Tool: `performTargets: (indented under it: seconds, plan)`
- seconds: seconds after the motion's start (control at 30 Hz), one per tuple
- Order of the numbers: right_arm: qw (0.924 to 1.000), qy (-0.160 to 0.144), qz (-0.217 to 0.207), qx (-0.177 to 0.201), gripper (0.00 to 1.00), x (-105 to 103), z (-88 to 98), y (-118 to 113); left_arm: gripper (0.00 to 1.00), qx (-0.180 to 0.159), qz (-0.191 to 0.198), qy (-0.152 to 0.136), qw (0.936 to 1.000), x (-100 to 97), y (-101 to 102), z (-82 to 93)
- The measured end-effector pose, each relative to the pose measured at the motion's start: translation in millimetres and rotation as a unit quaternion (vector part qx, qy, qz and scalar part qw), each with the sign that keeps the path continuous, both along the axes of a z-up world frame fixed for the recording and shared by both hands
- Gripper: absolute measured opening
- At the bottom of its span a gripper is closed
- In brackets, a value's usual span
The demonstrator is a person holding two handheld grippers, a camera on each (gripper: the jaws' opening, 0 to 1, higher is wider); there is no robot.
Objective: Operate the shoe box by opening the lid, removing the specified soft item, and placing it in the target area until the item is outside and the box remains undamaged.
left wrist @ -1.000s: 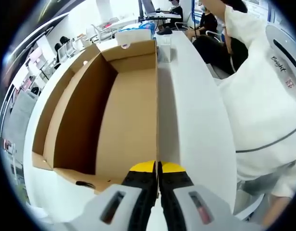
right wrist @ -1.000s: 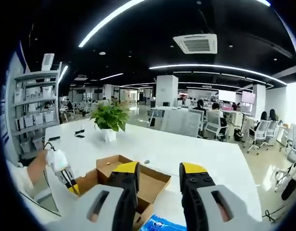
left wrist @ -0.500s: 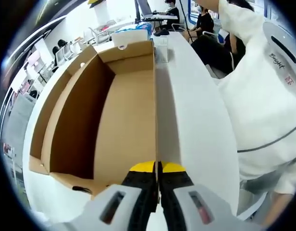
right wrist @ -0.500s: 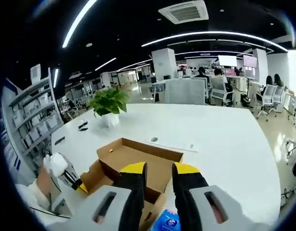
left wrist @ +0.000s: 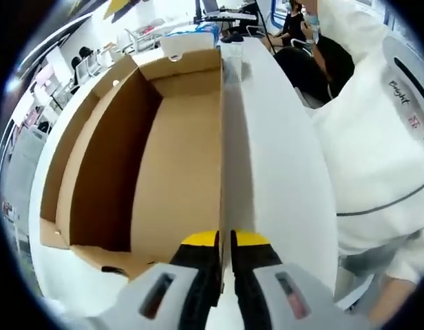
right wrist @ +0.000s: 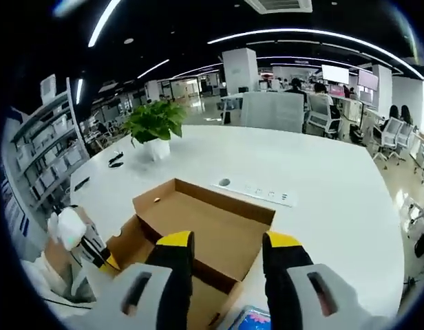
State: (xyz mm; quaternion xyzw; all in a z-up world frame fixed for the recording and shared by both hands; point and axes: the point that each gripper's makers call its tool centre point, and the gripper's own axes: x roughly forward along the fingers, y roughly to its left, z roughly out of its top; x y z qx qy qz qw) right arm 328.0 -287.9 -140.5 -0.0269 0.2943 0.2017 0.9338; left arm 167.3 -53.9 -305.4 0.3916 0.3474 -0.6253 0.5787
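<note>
The brown cardboard shoe box (left wrist: 177, 158) lies open on the white table, and its inside looks bare. My left gripper (left wrist: 224, 240) is shut on the top edge of the box's right side wall. In the right gripper view the box (right wrist: 205, 223) lies below with its lid flap folded out. My right gripper (right wrist: 229, 251) hovers above it, open, with nothing between its fingers. A blue soft packet (right wrist: 250, 317) lies at the bottom, just outside the near end of the box. The left gripper (right wrist: 95, 251) shows at the box's left end, held by a hand.
A person in a white top (left wrist: 377, 137) stands close on the right of the table (left wrist: 281, 172). A potted plant (right wrist: 153, 122) and a power strip (right wrist: 257, 192) sit farther back on the table (right wrist: 322, 206). Office desks and chairs lie beyond.
My right gripper narrowed half a second ago and has opened wide again; its view has tilted down over the box. The left gripper keeps its hold on the wall.
</note>
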Motion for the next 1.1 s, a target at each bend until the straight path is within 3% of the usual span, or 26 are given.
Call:
performTargets:
  seconds: [0.07, 0.13, 0.2, 0.33, 0.4, 0.53, 0.6, 0.63, 0.67, 0.73, 0.8, 0.87, 0.93, 1.0, 1.1]
  plan:
    - [1.0000, 0.003, 0.000, -0.007, 0.43, 5, -2.6, 1, 0.07, 0.000, 0.008, 0.006, 0.9999, -3.0, -1, -1.1]
    - [0.9996, 0.019, 0.019, -0.003, 0.40, 4, -5.3, 6, 0.03, 0.007, 0.016, -0.006, 0.9998, -0.8, -1, -2.3]
    - [0.9996, 0.015, 0.021, 0.009, 0.36, 5, -1.0, 8, 0.02, 0.004, 0.021, -0.001, 0.9998, -1.6, -1, 0.9]
    - [0.9996, 0.014, 0.020, 0.016, 0.41, 8, 4.0, 13, 0.10, 0.001, 0.015, -0.009, 0.9999, -6.5, 0, 12.5]
    - [0.9995, 0.008, 0.024, 0.021, 0.41, 8, 9.0, 15, 0.05, 0.009, 0.005, -0.029, 0.9995, -3.1, 2, 14.0]
    - [1.0000, 0.004, 0.008, -0.003, 0.40, 19, 10.0, 7, 0.02, 0.025, 0.007, -0.018, 0.9995, -5.0, 1, 7.1]
    - [0.9995, 0.011, -0.002, -0.031, 0.29, 23, 7.3, -1, 0.01, 0.041, 0.001, -0.028, 0.9987, -3.4, 4, 1.9]
    - [0.9987, -0.001, 0.002, -0.050, 0.21, 27, 8.4, -4, 0.01, 0.043, 0.001, -0.039, 0.9983, -0.5, 5, 1.0]
    - [0.9987, -0.001, -0.004, -0.051, 0.17, 28, 7.7, -5, 0.01, 0.041, 0.003, -0.034, 0.9986, -1.5, 5, 2.5]
    - [0.9987, 0.007, -0.012, -0.050, 0.20, 31, 5.7, -7, 0.01, 0.043, -0.003, -0.037, 0.9984, -2.8, 4, 2.1]
    - [0.9972, 0.034, -0.034, -0.057, 0.18, 32, -2.8, -15, 0.01, 0.044, -0.005, -0.038, 0.9983, -1.8, 5, 3.0]
    - [0.9969, 0.042, -0.035, -0.056, 0.18, 35, -6.6, -16, 0.01, 0.044, -0.005, -0.037, 0.9983, -2.2, 5, 2.6]
    - [0.9958, 0.078, -0.024, -0.040, 0.18, 32, -15.9, -10, 0.01, 0.043, -0.005, -0.038, 0.9984, -2.1, 5, 2.8]
    - [0.9957, 0.074, -0.034, -0.044, 0.19, 38, -19.0, -13, 0.01, 0.040, -0.005, -0.039, 0.9984, -2.1, 5, 3.0]
    - [0.9924, 0.078, -0.051, -0.081, 0.19, 45, -28.0, -22, 0.01, 0.049, -0.007, -0.058, 0.9971, -3.4, 5, 2.4]
